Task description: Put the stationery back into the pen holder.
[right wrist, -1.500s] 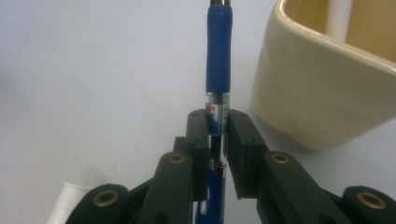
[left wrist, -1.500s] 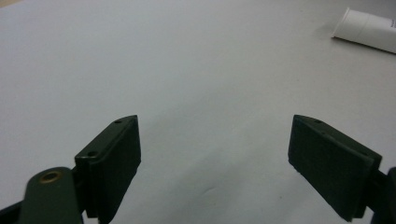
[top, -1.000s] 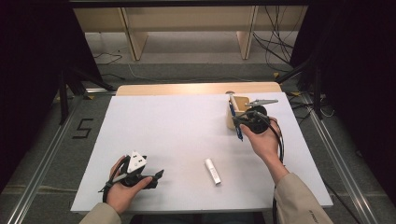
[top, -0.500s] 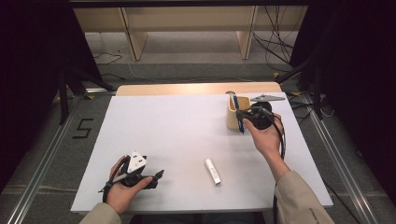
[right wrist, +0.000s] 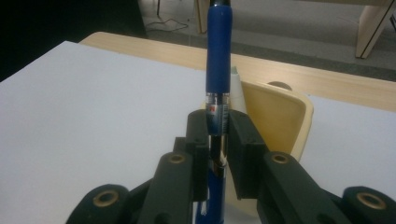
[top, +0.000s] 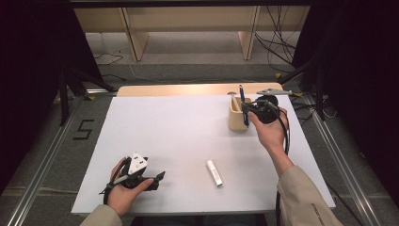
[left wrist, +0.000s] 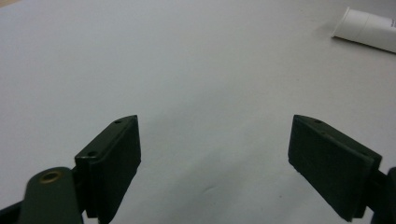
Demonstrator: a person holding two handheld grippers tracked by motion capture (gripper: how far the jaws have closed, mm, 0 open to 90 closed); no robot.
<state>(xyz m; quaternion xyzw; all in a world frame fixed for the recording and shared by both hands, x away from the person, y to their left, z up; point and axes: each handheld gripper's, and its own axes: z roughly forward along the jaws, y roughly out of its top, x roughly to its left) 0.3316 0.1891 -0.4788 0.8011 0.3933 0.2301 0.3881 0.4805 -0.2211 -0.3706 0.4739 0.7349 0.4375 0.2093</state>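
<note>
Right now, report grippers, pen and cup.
Right gripper shut on blue pen, upright beside beige plastic cup. Left gripper open, idle. Nothing blocking.

Blue pen (right wrist: 218, 60) upright, just beside cream holder cup (right wrist: 275, 114).

— Where does the blue pen (right wrist: 218, 70) sit?
— Upright between the right gripper (right wrist: 218, 140) jaws, with the beige plastic holder cup (right wrist: 280, 116) just behind it.
— And the left gripper (top: 157, 178)?
— It rests on the white table sheet (top: 179, 136); the white tube (left wrist: 366, 33) lies ahead, to its right.
</note>
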